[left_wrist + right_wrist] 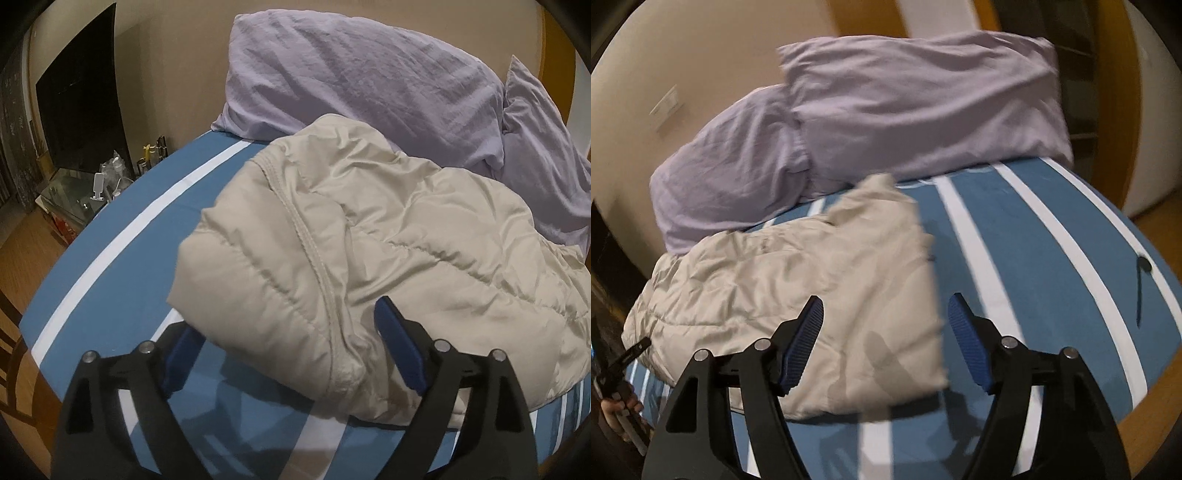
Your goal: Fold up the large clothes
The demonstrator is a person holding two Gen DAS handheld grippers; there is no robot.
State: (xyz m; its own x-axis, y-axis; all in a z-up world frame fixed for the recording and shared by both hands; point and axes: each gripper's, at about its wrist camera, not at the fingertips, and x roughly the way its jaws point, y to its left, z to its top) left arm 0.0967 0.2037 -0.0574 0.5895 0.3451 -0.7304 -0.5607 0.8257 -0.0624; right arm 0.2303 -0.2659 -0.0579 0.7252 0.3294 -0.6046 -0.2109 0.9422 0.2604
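Note:
A beige quilted jacket [369, 240] lies folded in a bulky stack on the blue bed sheet with white stripes [122, 266]. My left gripper [284, 321] is open wide at the jacket's near left corner. That corner lies between the blue pads [399, 347], and the left pad stands clear of the fabric. In the right wrist view the jacket [798, 280] ends in a straight right edge. My right gripper [886, 301] is open above that near right corner, its left pad over the fabric and its right pad over the sheet [1034, 240].
Two lilac pillows [354, 74] lean on the wall behind the jacket. A glass side table [74, 195] with small items and a dark screen [81, 92] stand left of the bed. A thin dark object [1141, 284] lies on the sheet at right. A hand [617, 410] shows at far left.

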